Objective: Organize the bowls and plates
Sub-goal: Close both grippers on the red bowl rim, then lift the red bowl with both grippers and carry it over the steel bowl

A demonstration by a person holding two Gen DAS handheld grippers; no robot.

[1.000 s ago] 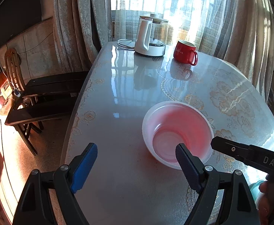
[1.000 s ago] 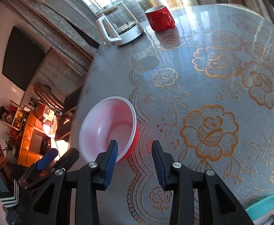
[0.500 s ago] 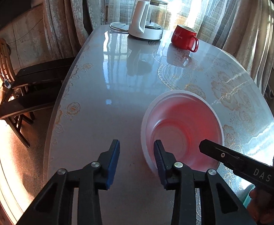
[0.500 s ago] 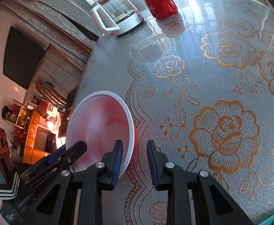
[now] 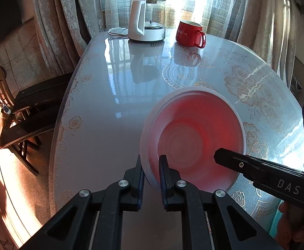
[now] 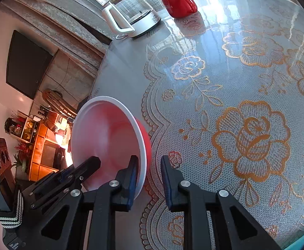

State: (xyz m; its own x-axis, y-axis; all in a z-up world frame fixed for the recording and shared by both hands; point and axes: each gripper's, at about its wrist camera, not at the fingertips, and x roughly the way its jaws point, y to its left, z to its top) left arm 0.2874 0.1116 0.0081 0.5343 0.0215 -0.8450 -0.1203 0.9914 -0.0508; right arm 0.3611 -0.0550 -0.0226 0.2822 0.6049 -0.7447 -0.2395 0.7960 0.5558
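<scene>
Both tongs, left [image 5: 151, 171] and right [image 6: 148, 174], clamp the tilted bowl [image 5: 195, 137] (rim).

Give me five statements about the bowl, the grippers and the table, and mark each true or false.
1. The left gripper has its fingers on either side of the red bowl wall. True; its jaws have just been closing on the rim.
2. The right gripper hangs well clear of the bowl. False: one finger is inside the bowl and the other outside, at its rim.
3. The bowl is tipped, not flat on the table. True.
4. The red mug stands inside the bowl. False: it stands at the far end of the table, beside the kettle.
5. The kettle has a black handle. False: it is white.
</scene>
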